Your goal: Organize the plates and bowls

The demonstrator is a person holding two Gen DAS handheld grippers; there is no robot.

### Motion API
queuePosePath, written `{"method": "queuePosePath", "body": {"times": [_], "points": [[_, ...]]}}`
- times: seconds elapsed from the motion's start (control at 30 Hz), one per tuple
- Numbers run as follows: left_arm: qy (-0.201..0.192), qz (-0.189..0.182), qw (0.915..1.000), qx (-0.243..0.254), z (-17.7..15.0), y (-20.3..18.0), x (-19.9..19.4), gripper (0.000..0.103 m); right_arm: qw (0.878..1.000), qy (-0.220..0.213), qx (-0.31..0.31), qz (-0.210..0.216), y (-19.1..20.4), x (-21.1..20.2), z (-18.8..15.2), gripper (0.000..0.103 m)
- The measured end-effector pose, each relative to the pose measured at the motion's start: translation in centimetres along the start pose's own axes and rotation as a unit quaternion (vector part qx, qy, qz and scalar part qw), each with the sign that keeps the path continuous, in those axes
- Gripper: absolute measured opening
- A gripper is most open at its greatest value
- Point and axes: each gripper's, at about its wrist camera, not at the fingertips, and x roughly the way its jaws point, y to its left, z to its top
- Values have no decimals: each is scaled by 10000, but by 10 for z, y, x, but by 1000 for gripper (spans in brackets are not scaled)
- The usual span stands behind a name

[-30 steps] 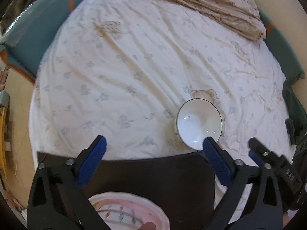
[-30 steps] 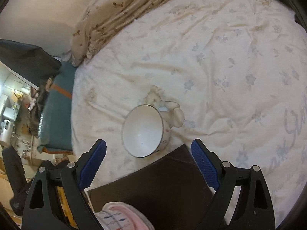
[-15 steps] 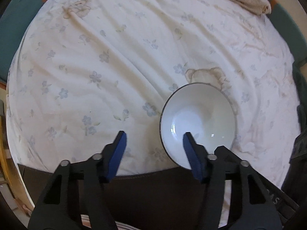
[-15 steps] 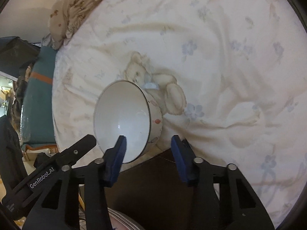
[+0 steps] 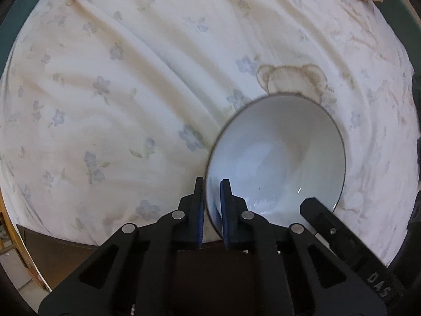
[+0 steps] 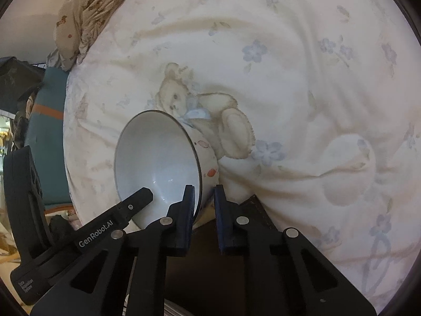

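A white bowl (image 5: 279, 155) with a thin dark rim and small prints on its outside rests on the floral bedsheet (image 5: 118, 92). It also shows in the right wrist view (image 6: 158, 163). My left gripper (image 5: 210, 210) is shut on the bowl's near left rim, one finger inside and one outside. My right gripper (image 6: 204, 208) is shut on the bowl's near right rim in the same way. The right gripper's body (image 5: 342, 239) shows in the left wrist view, and the left gripper's body (image 6: 105, 229) in the right wrist view.
A dark board (image 5: 65, 258) lies under both grippers at the bed's near edge. A crumpled beige blanket (image 6: 92, 13) lies at the far side of the bed. A teal cushion (image 6: 50, 137) sits left of the bed. A teddy bear print (image 6: 200, 118) is behind the bowl.
Both grippers moved forward to the bowl and closed, from wide open to clamped on its near rim. The pink plate below them has dropped out of sight.
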Motion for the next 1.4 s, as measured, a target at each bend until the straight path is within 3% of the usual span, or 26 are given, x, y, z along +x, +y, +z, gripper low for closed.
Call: {"method": "queuePosePath", "body": {"times": [0.13,0.5,0.67,0.9,1.1,1.4], "points": [[-45,26,9999,135,0,-6,-8,9,9999,90,-76,1,2,2,4,16],[-438,220,9985,252,-16,-14,-54,11,9989,-215,-411,44,19,-18,-3,13],[-599,257,9974,311,-27,1,-75,12,9982,-254,-528,143,28,-26,-9,11],[-794,142,9965,211,-59,25,-107,12,9956,-316,-861,217,51,-43,-33,11],[-1026,98,9945,180,-84,35,-137,12,9897,-618,-1288,74,74,-71,-63,11],[-1260,52,9920,88,-135,58,-173,13,9825,-715,-1685,349,89,-101,-108,11]]}}
